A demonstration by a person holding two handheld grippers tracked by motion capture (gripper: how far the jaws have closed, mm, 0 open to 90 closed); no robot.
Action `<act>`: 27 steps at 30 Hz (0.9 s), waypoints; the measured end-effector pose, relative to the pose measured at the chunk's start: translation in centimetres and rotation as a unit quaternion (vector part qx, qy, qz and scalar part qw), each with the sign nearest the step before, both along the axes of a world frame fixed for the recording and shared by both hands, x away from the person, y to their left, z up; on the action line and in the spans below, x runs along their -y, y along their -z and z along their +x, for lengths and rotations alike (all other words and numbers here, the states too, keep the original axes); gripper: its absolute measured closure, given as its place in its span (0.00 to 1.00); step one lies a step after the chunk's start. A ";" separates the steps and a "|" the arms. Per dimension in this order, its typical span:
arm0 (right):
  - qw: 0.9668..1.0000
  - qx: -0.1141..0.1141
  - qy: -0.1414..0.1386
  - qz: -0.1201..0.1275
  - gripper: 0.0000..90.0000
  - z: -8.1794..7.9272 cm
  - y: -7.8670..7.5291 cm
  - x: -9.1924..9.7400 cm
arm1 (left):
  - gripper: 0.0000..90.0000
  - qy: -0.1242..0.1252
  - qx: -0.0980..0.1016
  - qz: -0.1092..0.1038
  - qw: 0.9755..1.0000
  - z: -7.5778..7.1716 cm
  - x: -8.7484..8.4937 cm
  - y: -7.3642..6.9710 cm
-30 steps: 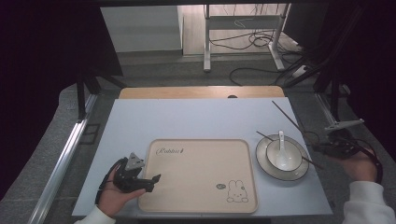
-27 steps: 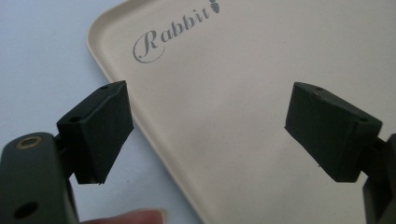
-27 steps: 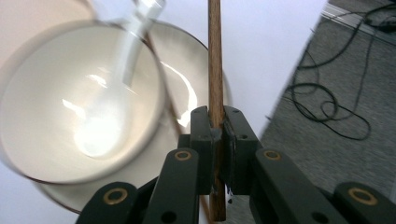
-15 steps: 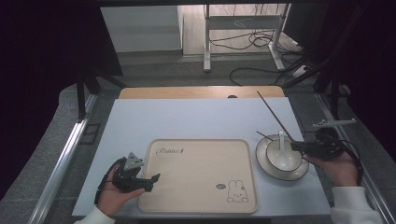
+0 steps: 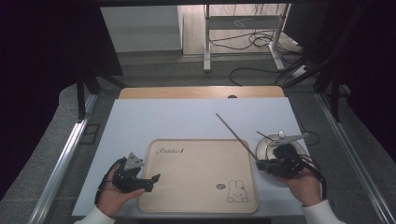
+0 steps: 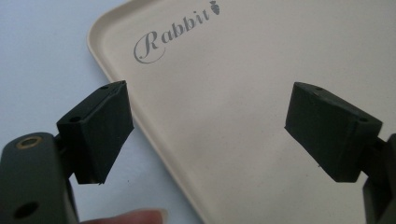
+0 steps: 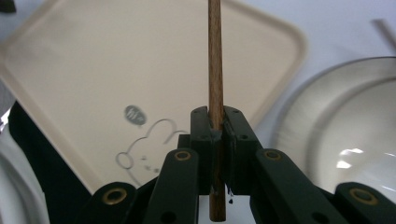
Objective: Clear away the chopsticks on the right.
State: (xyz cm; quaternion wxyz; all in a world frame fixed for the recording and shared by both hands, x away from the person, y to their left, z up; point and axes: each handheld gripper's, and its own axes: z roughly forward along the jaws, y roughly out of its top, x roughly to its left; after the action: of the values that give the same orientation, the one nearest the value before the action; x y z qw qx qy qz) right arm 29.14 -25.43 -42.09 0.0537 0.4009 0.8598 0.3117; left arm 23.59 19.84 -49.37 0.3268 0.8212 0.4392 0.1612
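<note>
R gripper [image 7: 217, 126] clenched on a wooden chopstick [image 7: 215, 60] — centre frame, top end cut off. L gripper [image 6: 205, 135] spread wide over the tray [image 6: 243, 93], lower left — bowl [image 5: 268, 147] mostly hidden behind R hand.

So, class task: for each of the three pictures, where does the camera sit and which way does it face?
High view: above the table, facing forward and down; both hands and tongs.
Left gripper view: on the left tongs, facing the tray; open jaws, a fingertip.
Right gripper view: on the right tongs, facing along the chopstick.
All share the tray.
</note>
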 end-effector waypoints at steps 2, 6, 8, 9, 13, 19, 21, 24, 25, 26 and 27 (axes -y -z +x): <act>1.000 -0.004 -0.011 -0.016 0.92 -0.5 0.6 -1.6 | 0.17 -0.002 -0.001 -0.001 1.000 0.0 0.0 0.0; 0.998 -0.020 -0.029 -0.054 0.92 -1.2 2.6 -4.0 | 0.17 0.000 -0.002 0.002 1.000 0.0 0.0 0.1; 0.997 -0.030 -0.031 -0.071 0.92 -1.2 3.7 -4.6 | 0.17 0.001 -0.002 0.002 1.000 0.0 0.0 0.1; 0.996 -0.035 -0.031 -0.080 0.92 -1.2 4.3 -4.9 | 0.17 0.001 -0.002 0.002 1.000 0.0 0.0 0.1; 0.991 -0.040 -0.039 -0.123 0.92 -1.5 5.7 -5.7 | 0.17 0.001 -0.002 0.001 1.000 0.0 0.0 0.1; 0.987 -0.039 -0.038 -0.148 0.92 -1.4 6.3 -5.7 | 0.17 0.001 -0.003 0.001 1.000 0.0 0.0 0.1; 0.986 -0.038 -0.039 -0.156 0.92 -1.4 6.6 -5.8 | 0.17 0.001 -0.003 0.002 1.000 0.0 0.1 0.1; 0.985 -0.034 -0.042 -0.161 0.90 -1.5 6.8 -5.9 | 0.17 0.003 -0.004 0.003 1.000 0.0 0.0 0.1; 0.985 -0.032 -0.043 -0.164 0.88 -1.5 6.8 -5.9 | 0.17 0.003 -0.004 0.003 1.000 0.0 0.0 0.1; 0.984 -0.029 -0.044 -0.168 0.86 -1.5 6.9 -6.0 | 0.17 0.003 -0.004 0.003 1.000 0.0 0.0 0.1; 0.984 -0.028 -0.046 -0.169 0.83 -1.5 6.8 -6.0 | 0.17 0.003 -0.004 0.003 1.000 0.0 0.0 0.1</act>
State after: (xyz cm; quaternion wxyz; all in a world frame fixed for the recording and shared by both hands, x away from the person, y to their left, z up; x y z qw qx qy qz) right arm 27.61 -19.42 -48.92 0.0820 0.3552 0.9186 0.1527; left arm 23.60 19.80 -49.51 0.3228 0.8241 0.4376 0.1587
